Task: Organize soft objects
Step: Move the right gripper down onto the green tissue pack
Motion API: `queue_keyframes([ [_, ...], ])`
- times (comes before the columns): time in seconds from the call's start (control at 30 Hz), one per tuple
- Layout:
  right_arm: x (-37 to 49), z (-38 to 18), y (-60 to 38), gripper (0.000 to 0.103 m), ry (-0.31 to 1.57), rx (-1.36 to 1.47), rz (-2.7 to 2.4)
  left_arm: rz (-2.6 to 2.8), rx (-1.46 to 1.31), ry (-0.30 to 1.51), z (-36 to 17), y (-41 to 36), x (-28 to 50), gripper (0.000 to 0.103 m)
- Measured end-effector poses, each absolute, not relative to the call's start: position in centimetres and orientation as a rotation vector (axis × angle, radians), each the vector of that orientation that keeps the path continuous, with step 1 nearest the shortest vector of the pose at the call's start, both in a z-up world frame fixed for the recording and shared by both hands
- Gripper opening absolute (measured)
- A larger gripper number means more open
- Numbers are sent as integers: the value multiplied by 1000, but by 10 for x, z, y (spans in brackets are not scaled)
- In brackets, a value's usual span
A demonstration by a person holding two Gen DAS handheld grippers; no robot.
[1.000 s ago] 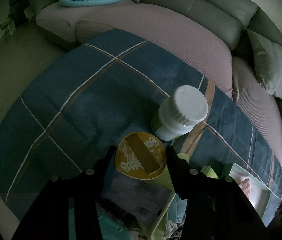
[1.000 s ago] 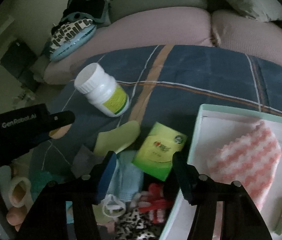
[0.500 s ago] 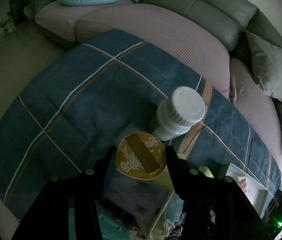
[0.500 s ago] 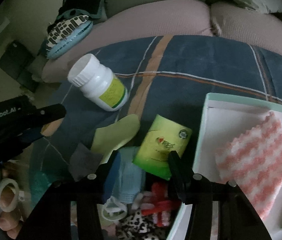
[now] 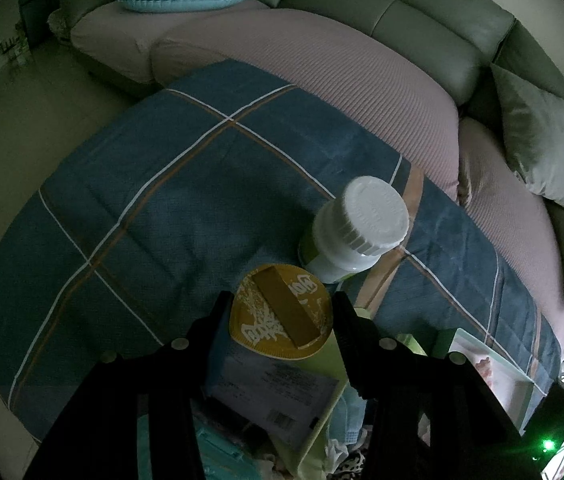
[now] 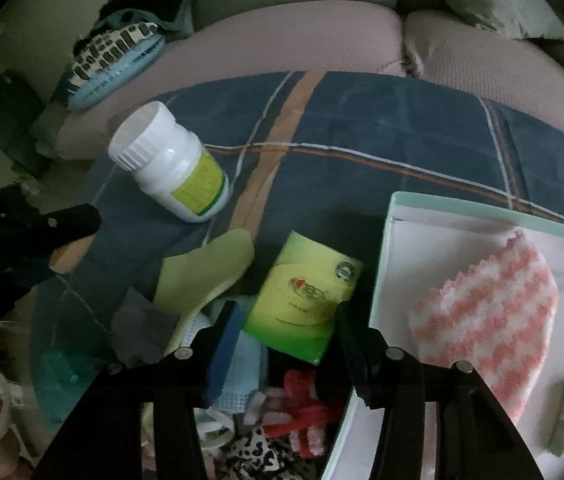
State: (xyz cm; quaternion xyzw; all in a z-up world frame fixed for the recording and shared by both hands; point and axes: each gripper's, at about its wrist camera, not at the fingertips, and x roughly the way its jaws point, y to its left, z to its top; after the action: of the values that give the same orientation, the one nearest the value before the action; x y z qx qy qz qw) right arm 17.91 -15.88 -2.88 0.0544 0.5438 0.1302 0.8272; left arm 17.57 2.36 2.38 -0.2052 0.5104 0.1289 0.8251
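Our right gripper [image 6: 286,312] hovers, jaws unclenched and empty, the green packet [image 6: 306,296] lying between them, long axis running ahead; left gripper [image 5: 279,312] clamps a yellow-lidded cup [image 5: 282,312].

Glossy white plastic bottle [image 6: 169,164]; matt woven checked blanket [image 5: 153,200]; fluffy pink-white cloth [image 6: 486,320]; glossy green packet [image 6: 306,296].

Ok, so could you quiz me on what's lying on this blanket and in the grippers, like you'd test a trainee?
1. True or false: the white bottle stands upright on the blanket.
2. What lies in the white box? A) a pink-and-white cloth B) a spoon C) a book
3. Fill in: the left gripper grips a cup with a ___ lid.
Key: 1 false, it lies on its side. 2 A. 3 yellow.
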Motion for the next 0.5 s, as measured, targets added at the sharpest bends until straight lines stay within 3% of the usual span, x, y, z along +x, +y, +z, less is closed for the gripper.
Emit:
queue_keyframes([
  [0.5, 181, -34, -160, 59, 1196, 225, 303, 262, -464, 1080, 25, 28, 176, 51],
])
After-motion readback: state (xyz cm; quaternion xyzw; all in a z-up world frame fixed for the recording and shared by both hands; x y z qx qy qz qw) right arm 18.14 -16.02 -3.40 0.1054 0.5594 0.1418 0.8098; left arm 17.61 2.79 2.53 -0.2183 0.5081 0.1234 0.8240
